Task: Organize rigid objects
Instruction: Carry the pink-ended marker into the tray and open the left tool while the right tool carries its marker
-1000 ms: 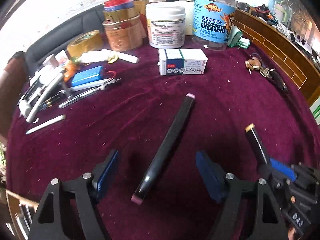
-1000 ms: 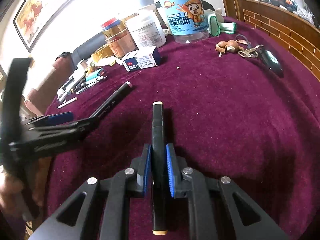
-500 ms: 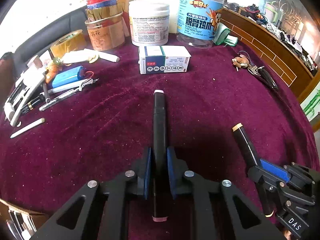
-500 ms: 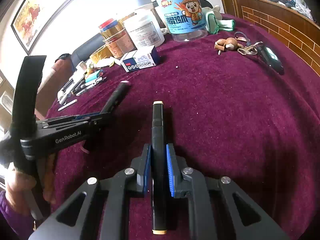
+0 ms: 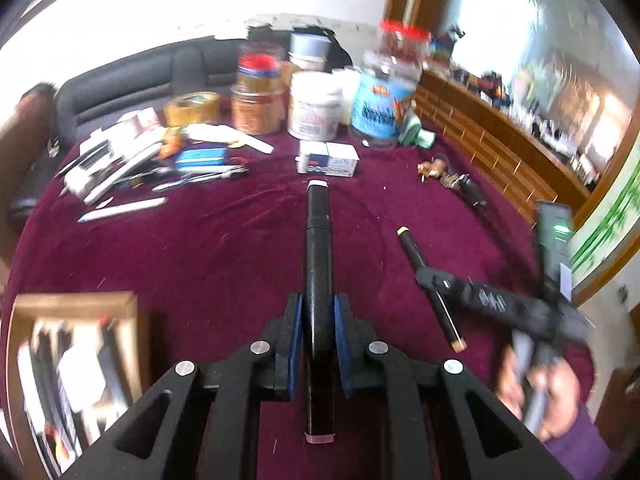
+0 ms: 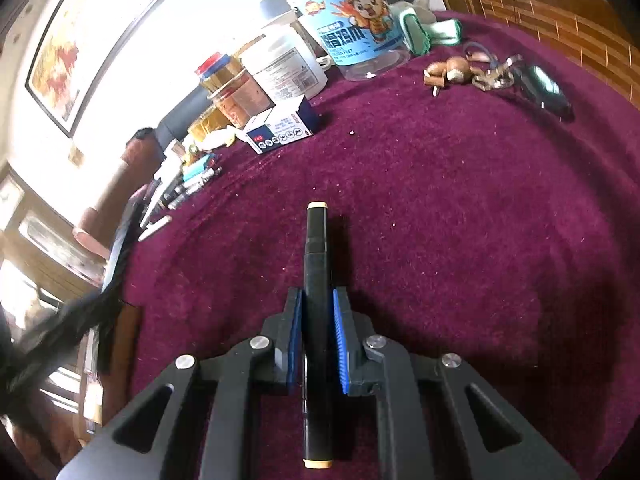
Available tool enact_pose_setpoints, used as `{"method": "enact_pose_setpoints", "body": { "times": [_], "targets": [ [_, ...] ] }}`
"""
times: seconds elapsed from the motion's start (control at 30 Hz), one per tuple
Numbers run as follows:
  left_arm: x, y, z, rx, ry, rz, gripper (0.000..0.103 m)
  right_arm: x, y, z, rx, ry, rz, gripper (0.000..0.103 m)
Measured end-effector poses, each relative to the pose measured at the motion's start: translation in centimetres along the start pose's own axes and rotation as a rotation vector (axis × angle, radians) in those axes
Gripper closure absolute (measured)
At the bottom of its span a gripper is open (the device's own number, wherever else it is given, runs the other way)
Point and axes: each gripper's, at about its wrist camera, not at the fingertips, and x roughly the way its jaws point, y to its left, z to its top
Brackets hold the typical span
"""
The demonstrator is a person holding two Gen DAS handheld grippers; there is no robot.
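Observation:
My left gripper (image 5: 317, 312) is shut on a black marker with pink end caps (image 5: 318, 248), held lifted above the purple tablecloth (image 5: 200, 248). My right gripper (image 6: 316, 312) is shut on a black marker with tan end caps (image 6: 317, 256), low over the cloth; it also shows in the left wrist view (image 5: 430, 276), at the right. A wooden box holding pens (image 5: 72, 368) sits at the lower left of the left wrist view, blurred.
At the far side stand a blue-labelled jar (image 5: 384, 100), a white tub (image 5: 316, 106), a tape roll (image 5: 192, 108) and a small box (image 5: 327, 159). Loose pens (image 5: 124, 208) lie at the left. Keys (image 6: 496, 74) lie at the right.
My left gripper closed on the pink-capped marker, then lifted it and pulled back; the wooden box has come into view. The right gripper keeps holding its marker and has moved slightly.

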Motion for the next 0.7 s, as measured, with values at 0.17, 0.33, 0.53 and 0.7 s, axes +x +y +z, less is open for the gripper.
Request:
{"method": "enact_pose_setpoints", "body": {
  "times": [0.17,0.33,0.53,0.7],
  "targets": [
    [-8.0,4.1,-4.5,-0.073,-0.093,0.068,0.088,-0.2,-0.9,0.0,0.076,0.009,0.126,0.089],
    [-12.6,9.4,-9.1,-0.152,-0.110,0.226,0.088,-0.5,0.7,-0.4,0.038,0.017,0.170,0.089],
    [-13.6,16.0,-13.5,-0.292,-0.058,0.315,0.088,-2.2,6.3,-1.5,-0.054,0.037,0.175,0.089],
    [-11.9,18.0,-15.6,-0.352,-0.020,0.282,0.088,-2.8,12.8,-3.1,-0.138,0.086,0.236,0.089]
  ]
}}
